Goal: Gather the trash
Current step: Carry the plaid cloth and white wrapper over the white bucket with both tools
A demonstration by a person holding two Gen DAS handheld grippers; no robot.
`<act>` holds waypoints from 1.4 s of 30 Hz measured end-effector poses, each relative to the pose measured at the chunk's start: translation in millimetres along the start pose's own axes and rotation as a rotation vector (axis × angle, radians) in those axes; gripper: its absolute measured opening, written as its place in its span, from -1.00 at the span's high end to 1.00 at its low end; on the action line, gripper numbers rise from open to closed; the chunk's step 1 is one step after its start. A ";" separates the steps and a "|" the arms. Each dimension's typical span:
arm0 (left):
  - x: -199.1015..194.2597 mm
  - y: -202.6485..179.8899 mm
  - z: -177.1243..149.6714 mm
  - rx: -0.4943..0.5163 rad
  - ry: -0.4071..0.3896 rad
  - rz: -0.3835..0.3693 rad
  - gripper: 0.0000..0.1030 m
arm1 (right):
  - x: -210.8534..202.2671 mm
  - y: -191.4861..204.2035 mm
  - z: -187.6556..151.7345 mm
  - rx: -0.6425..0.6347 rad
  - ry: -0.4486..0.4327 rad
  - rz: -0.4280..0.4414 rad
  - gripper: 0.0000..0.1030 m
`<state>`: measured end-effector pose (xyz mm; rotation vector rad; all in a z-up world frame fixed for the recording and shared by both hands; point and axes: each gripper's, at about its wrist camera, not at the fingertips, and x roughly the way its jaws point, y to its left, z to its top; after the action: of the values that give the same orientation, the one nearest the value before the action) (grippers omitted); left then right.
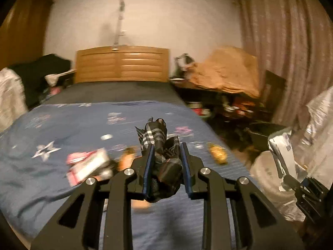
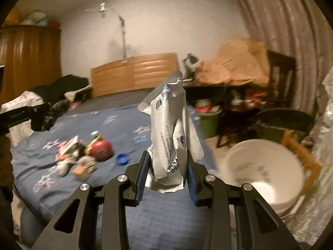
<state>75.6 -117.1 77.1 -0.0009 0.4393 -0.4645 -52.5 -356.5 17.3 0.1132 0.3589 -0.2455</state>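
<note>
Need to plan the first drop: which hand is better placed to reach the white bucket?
Right, probably. The right tongs, shut on the white wrapper, have the white bucket just beside them. The left tongs, gripping the plaid fabric bundle, sit farther over the bed.

light: dim, warm | blur: motion-smeared background | edges: fisheye bend, dark vignette

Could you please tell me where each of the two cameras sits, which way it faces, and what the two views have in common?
Left wrist: on the left gripper, facing along its fingers over the bed to the headboard; it grips a dark plaid bundle; the right gripper appears at far right.
Right wrist: on the right gripper, facing likewise, clamping a white packet; white bucket at right.
Shared: bed, headboard, curtain, litter on the bedspread.
</note>
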 end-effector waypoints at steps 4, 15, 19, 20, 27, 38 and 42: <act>35.2 -65.7 9.4 0.066 0.010 -0.105 0.53 | -17.7 -47.0 18.1 0.018 -0.039 -0.102 0.31; 105.8 -237.6 0.7 0.276 0.066 -0.341 0.53 | -50.0 -179.0 39.0 0.089 -0.014 -0.339 0.31; 121.1 -277.7 -8.7 0.334 0.088 -0.380 0.53 | -53.1 -214.9 35.2 0.123 0.021 -0.371 0.31; 127.1 -288.5 -11.8 0.343 0.099 -0.393 0.53 | -51.8 -220.8 34.0 0.128 0.031 -0.375 0.31; 144.7 -321.9 -29.3 0.400 0.138 -0.415 0.53 | -28.4 -243.9 24.6 0.143 0.090 -0.395 0.31; 166.8 -335.1 -48.7 0.441 0.199 -0.394 0.53 | -3.4 -258.9 8.0 0.177 0.141 -0.376 0.31; 170.7 -336.2 -51.1 0.448 0.212 -0.390 0.53 | 4.0 -262.0 2.3 0.185 0.159 -0.369 0.31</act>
<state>46.0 -487.3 -5.8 0.4041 0.5372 -0.9452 -115.5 -610.3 0.7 0.2503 0.5150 -0.6373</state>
